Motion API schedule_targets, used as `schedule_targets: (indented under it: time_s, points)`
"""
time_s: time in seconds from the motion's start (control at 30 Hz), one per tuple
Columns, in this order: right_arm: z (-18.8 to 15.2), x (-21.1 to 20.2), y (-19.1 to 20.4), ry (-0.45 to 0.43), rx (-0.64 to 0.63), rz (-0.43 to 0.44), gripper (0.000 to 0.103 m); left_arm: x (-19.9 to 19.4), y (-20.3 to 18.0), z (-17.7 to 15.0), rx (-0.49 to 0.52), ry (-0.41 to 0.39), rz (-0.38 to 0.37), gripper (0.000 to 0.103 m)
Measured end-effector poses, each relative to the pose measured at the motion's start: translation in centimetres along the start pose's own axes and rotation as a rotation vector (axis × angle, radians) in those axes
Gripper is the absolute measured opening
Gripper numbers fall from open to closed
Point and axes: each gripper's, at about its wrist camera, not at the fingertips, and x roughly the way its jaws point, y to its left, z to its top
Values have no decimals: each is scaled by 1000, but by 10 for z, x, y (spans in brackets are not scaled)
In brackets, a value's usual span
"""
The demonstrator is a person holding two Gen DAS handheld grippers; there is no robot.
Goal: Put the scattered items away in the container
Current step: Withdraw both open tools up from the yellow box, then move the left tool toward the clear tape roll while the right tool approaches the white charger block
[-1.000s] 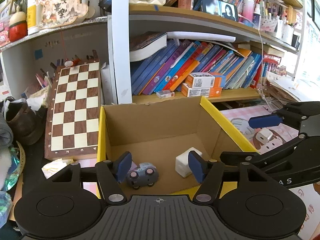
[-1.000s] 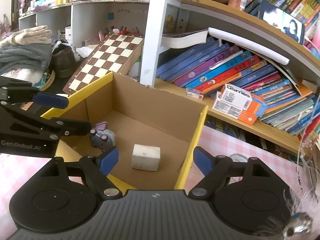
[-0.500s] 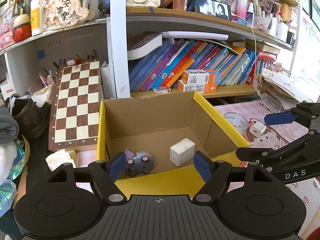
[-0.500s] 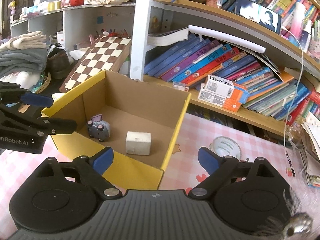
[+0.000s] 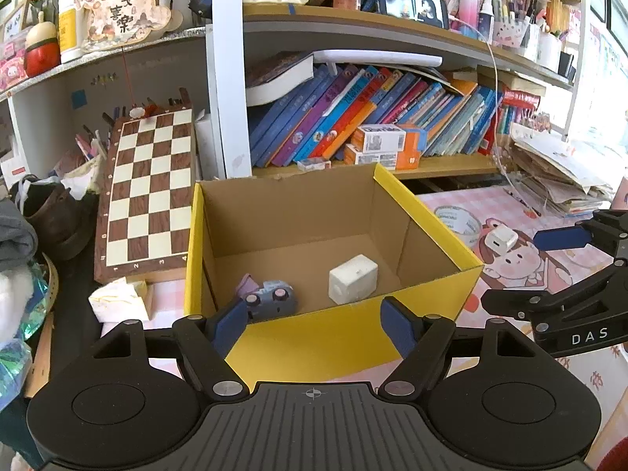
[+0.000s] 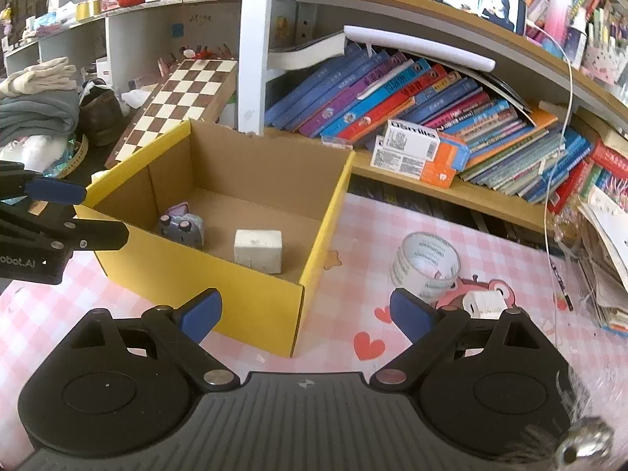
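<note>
We are holding both grippers, left (image 5: pixel 314 320) and right (image 6: pixel 305 314), spread wide and empty near the box (image 6: pixel 314 235). The toy car (image 5: pixel 271 300) and block (image 5: pixel 353 278) are lying inside; tape (image 6: pixel 426 265) and charger (image 6: pixel 484 302) are lying on the tablecloth (image 6: pixel 510 259) beside it.

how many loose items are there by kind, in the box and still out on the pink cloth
toy car, in the yellow box: 1
white block, in the box: 1
tape roll, on the cloth: 1
white charger plug, on the cloth: 1
Total: 4
</note>
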Motion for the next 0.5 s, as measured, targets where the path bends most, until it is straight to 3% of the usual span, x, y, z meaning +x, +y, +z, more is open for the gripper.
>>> schedule_targets:
  time_s: [0.5]
  points:
    - [-14,-8,-18,13,33,-10,93,0,-17,0,8,5,1,77]
